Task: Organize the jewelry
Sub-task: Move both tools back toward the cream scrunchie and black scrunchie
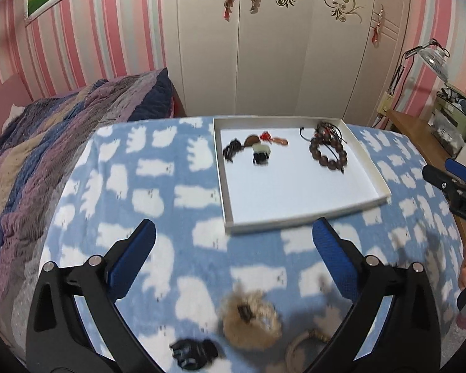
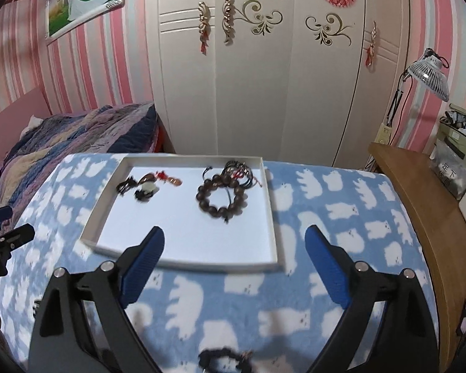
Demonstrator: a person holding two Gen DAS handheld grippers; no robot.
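With both the left gripper and right gripper spread wide and empty, the beige bracelet lies on the blanket near the white tray, so straddle its rim before closing.

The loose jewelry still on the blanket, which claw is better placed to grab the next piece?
Probably the left claw: it is open with a tan bracelet and a black piece lying between its fingers. The right claw points at the tray.

Fleecy cloth blanket; glossy wooden bead bracelet.
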